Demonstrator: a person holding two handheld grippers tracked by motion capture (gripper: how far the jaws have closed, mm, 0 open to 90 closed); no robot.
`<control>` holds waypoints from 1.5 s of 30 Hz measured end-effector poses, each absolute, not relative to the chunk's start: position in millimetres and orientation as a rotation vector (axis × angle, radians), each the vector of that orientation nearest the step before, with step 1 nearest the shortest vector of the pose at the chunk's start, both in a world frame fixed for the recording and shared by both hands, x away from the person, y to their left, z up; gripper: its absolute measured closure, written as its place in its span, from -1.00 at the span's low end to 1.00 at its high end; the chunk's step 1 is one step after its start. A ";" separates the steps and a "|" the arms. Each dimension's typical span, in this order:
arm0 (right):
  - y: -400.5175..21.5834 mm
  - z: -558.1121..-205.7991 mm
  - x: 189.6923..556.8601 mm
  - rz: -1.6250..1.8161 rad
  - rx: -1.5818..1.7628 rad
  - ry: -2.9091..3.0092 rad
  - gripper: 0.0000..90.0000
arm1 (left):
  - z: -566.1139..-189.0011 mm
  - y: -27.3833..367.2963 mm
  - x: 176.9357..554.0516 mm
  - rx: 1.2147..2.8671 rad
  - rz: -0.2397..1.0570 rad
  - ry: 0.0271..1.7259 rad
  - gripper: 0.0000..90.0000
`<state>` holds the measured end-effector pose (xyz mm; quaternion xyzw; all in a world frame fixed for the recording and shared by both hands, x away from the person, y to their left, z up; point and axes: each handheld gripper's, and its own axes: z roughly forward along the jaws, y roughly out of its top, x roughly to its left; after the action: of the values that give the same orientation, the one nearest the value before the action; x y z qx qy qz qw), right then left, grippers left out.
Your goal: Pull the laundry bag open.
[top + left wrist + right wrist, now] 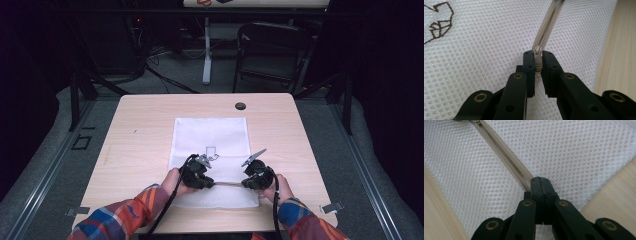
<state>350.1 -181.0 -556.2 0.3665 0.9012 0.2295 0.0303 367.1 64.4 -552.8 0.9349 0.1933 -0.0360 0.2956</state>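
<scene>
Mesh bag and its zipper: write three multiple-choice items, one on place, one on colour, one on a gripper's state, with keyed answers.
1. Where does the mesh bag lie?
A. on the wooden table
B. on the chair
C. on the floor

2. What colour is the zipper tape?
A. red
B. beige
C. black

3. The left hand-held gripper is
A. wide open
B. shut on nothing
C. shut on the zipper pull

Answers: 1 A, the high view shows it flat on the tabletop. 2 B, beige against white mesh. 3 C, the pull sits pinched between both jaws.
</scene>
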 end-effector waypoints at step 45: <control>-182.5 -556.8 350.8 0.714 1.105 2.783 1.00 | -547.8 85.5 359.0 2.483 -0.086 0.537 0.81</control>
<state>350.8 -182.5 -556.8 0.3588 0.9036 0.2317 0.0318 359.0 85.5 -547.8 0.9332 0.2018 -0.0323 0.2955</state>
